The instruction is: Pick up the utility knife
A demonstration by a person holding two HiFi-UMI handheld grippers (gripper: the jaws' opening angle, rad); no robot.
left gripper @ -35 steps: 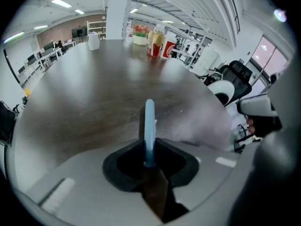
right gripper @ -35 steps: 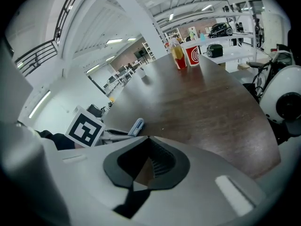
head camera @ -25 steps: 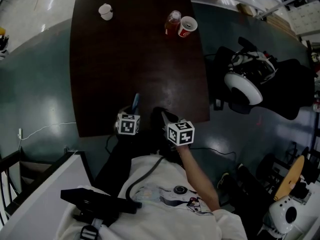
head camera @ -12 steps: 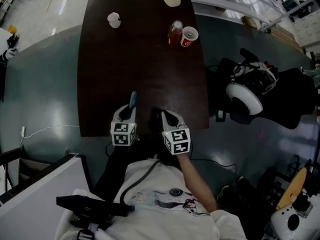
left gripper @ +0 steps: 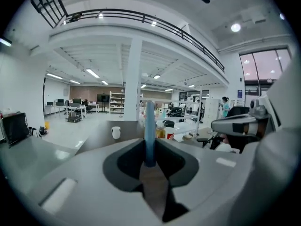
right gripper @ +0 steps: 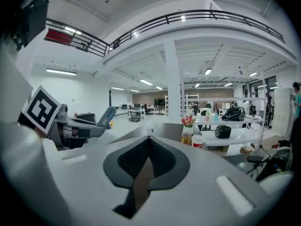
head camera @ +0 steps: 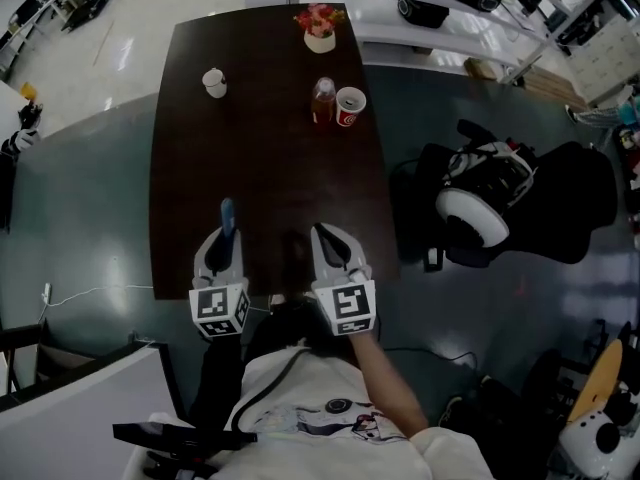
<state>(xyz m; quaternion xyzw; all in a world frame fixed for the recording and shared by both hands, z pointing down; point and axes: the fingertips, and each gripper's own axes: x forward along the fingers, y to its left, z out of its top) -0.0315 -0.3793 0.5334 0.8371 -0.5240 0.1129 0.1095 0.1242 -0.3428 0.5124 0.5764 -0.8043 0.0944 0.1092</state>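
left gripper point(head camera: 224, 243): clamped on the blue utility knife point(left gripper: 149, 131), which pokes out past the jaw tips | right gripper point(head camera: 326, 236): just beside it, jaws pressed together, empty | both over the near end of the dark table point(head camera: 270, 148) | far end: white cup point(head camera: 213, 82), bottle point(head camera: 323, 100), red cup point(head camera: 350, 106)

Utility knife point(head camera: 227, 211) in L claw point(head camera: 227, 236), over table point(head camera: 270, 158) near end.
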